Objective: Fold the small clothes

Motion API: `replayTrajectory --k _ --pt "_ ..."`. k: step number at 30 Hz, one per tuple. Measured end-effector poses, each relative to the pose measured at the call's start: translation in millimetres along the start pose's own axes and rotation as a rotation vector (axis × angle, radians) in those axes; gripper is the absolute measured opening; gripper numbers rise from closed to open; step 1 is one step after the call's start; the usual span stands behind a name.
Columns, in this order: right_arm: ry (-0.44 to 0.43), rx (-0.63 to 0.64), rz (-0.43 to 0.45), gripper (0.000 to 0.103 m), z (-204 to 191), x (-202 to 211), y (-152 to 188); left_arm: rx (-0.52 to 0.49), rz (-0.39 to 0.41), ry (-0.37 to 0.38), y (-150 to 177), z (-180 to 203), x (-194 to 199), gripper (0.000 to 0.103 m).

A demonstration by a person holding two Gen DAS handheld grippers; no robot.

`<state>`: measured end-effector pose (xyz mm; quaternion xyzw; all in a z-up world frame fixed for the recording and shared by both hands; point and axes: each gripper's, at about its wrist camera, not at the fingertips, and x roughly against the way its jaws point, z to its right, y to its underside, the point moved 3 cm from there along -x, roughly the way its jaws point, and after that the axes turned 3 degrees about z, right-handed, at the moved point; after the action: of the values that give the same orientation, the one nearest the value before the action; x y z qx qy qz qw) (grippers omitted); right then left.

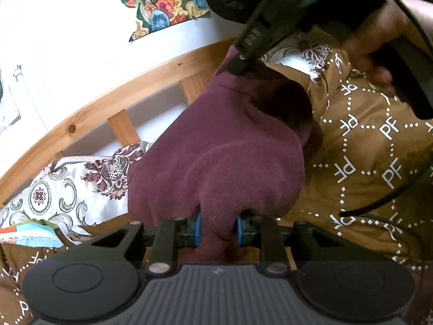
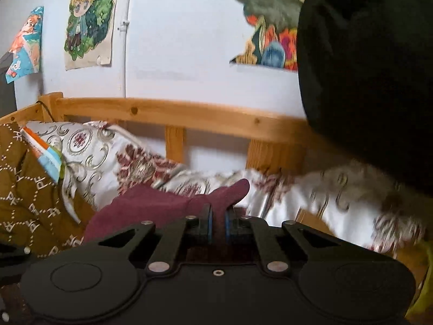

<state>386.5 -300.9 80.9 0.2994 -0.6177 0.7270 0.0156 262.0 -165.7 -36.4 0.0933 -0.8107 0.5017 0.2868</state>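
A small maroon garment [image 1: 216, 140] hangs stretched between both grippers above a brown bedspread [image 1: 365, 149]. In the left wrist view my left gripper [image 1: 219, 228] is shut on its near edge, and the cloth is bunched between the blue pads [image 1: 199, 227]. At the far end the right gripper [image 1: 240, 65] pinches the other edge, with a person's hand [image 1: 379, 40] on its handle. In the right wrist view my right gripper [image 2: 218, 223] is shut on the maroon garment [image 2: 151, 200]; a tip of cloth sticks out past the pads.
A wooden bed rail [image 1: 108, 108] runs along a white wall with posters [image 2: 89, 21]. A white patterned pillow [image 1: 67, 187] lies beside the rail. A black cable [image 1: 392, 197] crosses the bedspread. Dark clothing [image 2: 365, 81] fills the right wrist view's upper right.
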Motion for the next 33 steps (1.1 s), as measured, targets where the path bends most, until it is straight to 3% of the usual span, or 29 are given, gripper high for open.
replayTrajectory --k 5,7,11,14,19,22,24,27,33 --pt "0.059 0.0 -0.038 0.008 8.4 -12.8 13.4 -0.072 -0.022 -0.001 2.4 18.5 -7.8 0.035" --pt "0.081 -0.031 -0.064 0.008 16.8 -17.3 24.9 -0.062 -0.015 0.039 4.3 20.3 -2.8 0.054" --pt "0.085 -0.097 -0.104 0.009 27.7 -20.0 46.6 -0.048 0.006 0.103 11.6 14.1 12.1 0.065" --pt "0.087 -0.136 -0.097 0.015 29.1 -17.5 53.2 0.019 -0.008 0.131 19.3 -4.5 20.8 0.079" --pt "0.128 -0.129 -0.091 0.034 26.7 -10.6 54.2 0.237 -0.043 0.167 36.2 -48.1 33.5 0.094" --pt "0.15 -0.155 -0.07 0.058 28.8 1.2 56.6 0.357 -0.058 0.156 46.8 -77.0 35.3 0.1" --pt "0.153 -0.174 -0.041 0.082 27.8 14.5 60.9 0.417 -0.069 0.14 54.3 -91.7 33.7 0.102" --pt "0.131 -0.161 -0.025 0.099 16.6 39.0 70.2 0.508 -0.084 0.137 66.8 -112.8 29.5 0.102" --pt "0.052 0.041 -0.071 0.102 -41.0 69.1 103.6 0.694 -0.118 0.206 78.0 -138.7 16.0 0.102"
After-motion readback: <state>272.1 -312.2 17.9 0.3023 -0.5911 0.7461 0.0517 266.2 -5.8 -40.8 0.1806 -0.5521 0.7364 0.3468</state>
